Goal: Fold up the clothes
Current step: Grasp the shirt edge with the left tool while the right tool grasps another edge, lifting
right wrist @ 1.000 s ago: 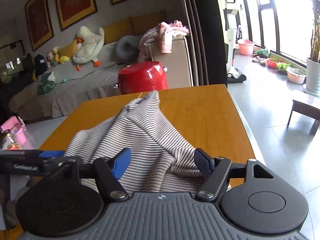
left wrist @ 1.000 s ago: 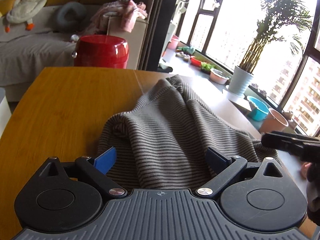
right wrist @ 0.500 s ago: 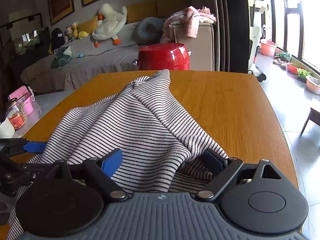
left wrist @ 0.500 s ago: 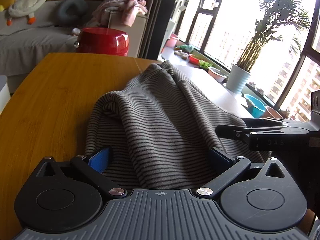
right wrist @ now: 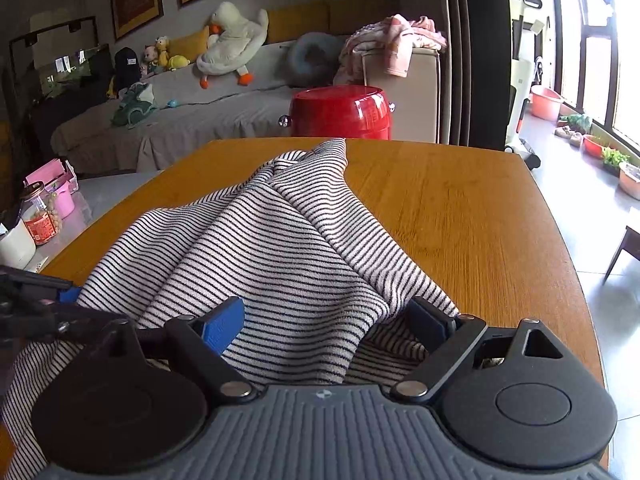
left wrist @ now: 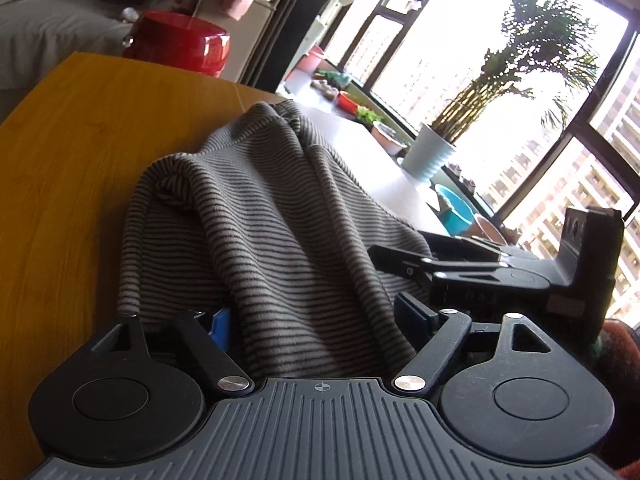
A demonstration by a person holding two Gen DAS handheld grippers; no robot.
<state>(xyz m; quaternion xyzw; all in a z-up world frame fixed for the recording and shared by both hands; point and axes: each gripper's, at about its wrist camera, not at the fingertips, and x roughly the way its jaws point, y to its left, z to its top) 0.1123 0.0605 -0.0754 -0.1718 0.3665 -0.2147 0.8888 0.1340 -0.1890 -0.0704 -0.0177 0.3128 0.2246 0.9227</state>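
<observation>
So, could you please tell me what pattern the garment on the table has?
The garment has thin dark horizontal stripes on a pale ground, clearest in the right wrist view.

My left gripper (left wrist: 316,316) is matt black plastic, with a ribbed grey plate and small bright metal pivot pins; its pads (left wrist: 412,312) are a smooth blue. My right gripper (right wrist: 332,320) has the same matt black finish and polished pins. The striped garment (right wrist: 280,248) is soft knitted cloth with a fine ribbed texture, slightly fuzzy in the left wrist view. The table (right wrist: 460,208) is orange-brown wood with a visible straight grain and a smooth, faintly satin surface. The red stool (right wrist: 340,110) behind it looks like glossy plastic, throwing bright highlights.
</observation>
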